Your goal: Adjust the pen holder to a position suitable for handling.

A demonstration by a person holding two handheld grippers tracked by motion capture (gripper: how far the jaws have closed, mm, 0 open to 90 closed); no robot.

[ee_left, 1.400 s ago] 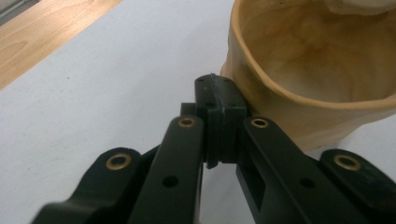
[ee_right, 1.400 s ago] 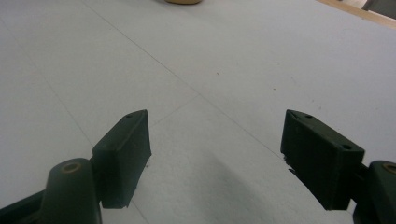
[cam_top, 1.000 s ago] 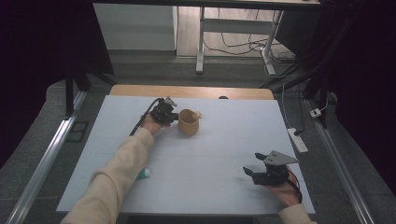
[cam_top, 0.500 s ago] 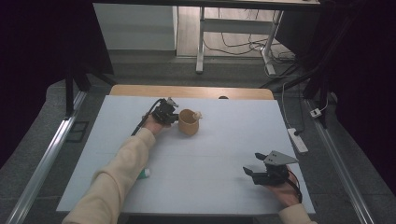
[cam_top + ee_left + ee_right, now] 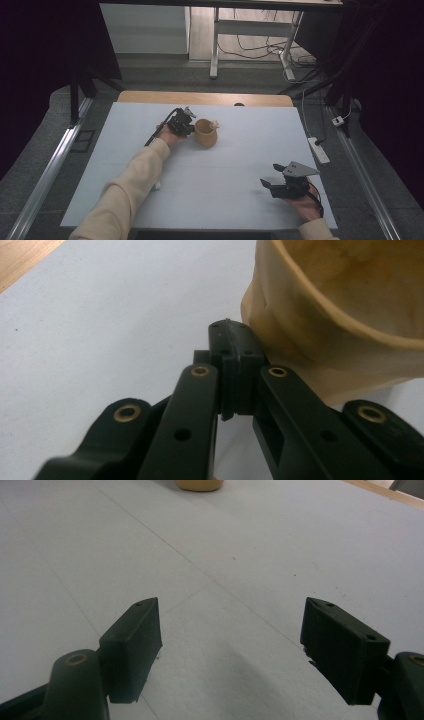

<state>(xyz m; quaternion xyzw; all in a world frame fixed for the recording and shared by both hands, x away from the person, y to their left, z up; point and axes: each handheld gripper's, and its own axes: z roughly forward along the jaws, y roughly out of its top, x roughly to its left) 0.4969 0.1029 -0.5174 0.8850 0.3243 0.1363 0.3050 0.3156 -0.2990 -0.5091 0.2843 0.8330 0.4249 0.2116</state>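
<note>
In the high view, a tan cup (image 5: pixel 206 133) stands on the white desk (image 5: pixel 225 170) a little above and left of the frame's centre. The left gripper (image 5: pixel 183 123) sits just to its left, right against the cup's side. From this height the jaw tips are too small to read. Something pale rises at the cup's far rim, too small to name.

The left gripper view is clearer: the left gripper (image 5: pixel 231 345) has its two black jaws pressed flat together, nothing between the pads, and their tips lie against the cup's (image 5: pixel 345 315) outer wall at the right of the frame. The cup is cut off by the top and right edges, so its base and far side are hidden.

The right gripper (image 5: pixel 273 181) rests low at the lower right of the high view, well apart from the cup. In its own view the right gripper (image 5: pixel 230 645) has its jaws spread wide over bare desk, holding nothing; the cup (image 5: pixel 199 484) shows as a sliver at the top edge.

A small green and white thing (image 5: pixel 156 185) peeks out beside the left sleeve (image 5: pixel 127 192), mostly hidden.
</note>
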